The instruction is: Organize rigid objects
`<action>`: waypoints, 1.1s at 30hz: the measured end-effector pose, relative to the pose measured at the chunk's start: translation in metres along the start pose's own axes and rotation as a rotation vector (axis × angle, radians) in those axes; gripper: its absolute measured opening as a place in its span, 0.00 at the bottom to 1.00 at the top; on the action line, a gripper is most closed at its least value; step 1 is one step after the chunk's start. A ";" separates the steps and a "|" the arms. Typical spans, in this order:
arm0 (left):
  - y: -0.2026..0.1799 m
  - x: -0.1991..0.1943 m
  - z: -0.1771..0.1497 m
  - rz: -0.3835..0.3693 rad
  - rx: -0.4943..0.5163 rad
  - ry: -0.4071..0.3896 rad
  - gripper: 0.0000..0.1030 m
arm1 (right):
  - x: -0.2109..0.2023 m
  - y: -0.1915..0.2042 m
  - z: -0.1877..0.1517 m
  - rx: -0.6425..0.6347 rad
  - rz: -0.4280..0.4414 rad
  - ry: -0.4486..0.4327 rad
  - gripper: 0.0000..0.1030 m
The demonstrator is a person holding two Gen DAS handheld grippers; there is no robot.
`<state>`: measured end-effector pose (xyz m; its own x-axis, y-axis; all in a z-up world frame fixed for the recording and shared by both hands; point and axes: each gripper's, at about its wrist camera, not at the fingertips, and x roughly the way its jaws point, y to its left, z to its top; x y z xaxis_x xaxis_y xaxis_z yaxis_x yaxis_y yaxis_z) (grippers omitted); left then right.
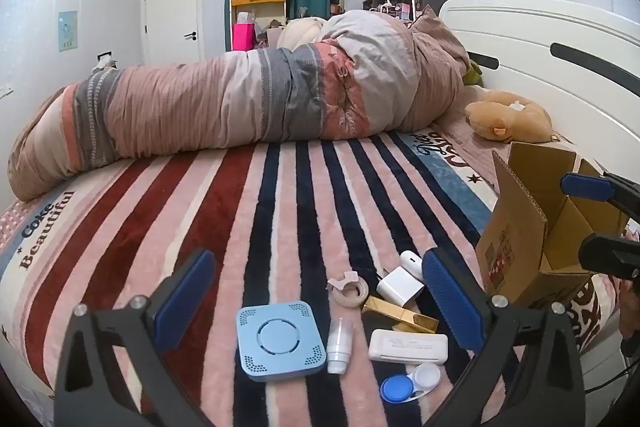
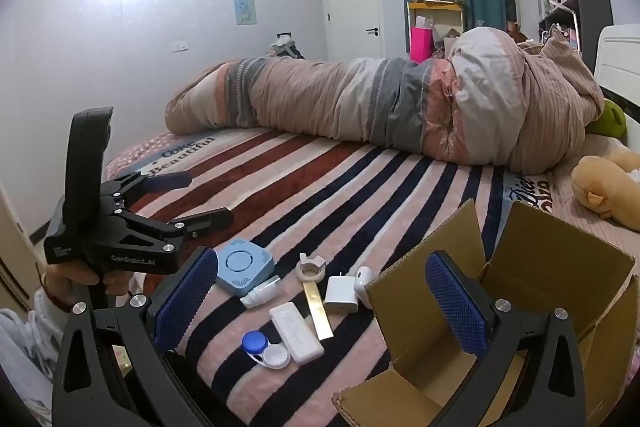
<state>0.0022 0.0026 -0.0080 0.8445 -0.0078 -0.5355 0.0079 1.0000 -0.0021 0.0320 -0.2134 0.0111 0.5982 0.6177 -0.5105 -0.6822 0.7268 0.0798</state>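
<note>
- The left gripper point(image 1: 316, 291) is spread wide and holds nothing; it hangs over the small things on the bed point(image 1: 280, 195).
- The right gripper point(image 2: 320, 291) is also spread and empty, its right finger over the open box point(image 2: 560, 267).
- The box stands on the bed's striped blanket, flaps up.
- Just left of the box lie an earbud case point(image 2: 362, 277) and a white charger point(image 2: 340, 293), touching each other.
- Further from the box: a gold bar point(image 2: 318, 311), a tape roll point(image 2: 310, 271), a white case point(image 2: 296, 333), a small bottle point(image 2: 260, 293) and a blue square device point(image 2: 244, 269).
- A lens case point(image 2: 266, 349), blue and white caps, lies nearest the camera, beside the white case.
- A rolled duvet point(image 1: 240, 99) lies across the bed well beyond the box.
</note>
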 end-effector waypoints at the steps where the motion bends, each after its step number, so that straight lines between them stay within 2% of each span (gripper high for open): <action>1: -0.001 -0.001 0.001 0.000 -0.001 -0.001 1.00 | 0.000 0.000 0.000 0.001 0.000 0.000 1.00; 33: 0.000 -0.004 0.004 0.005 -0.010 0.004 1.00 | 0.000 0.004 0.000 0.001 0.004 -0.007 1.00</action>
<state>0.0013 0.0030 -0.0026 0.8422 -0.0027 -0.5391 -0.0017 1.0000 -0.0076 0.0290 -0.2102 0.0116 0.5980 0.6228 -0.5045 -0.6845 0.7243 0.0828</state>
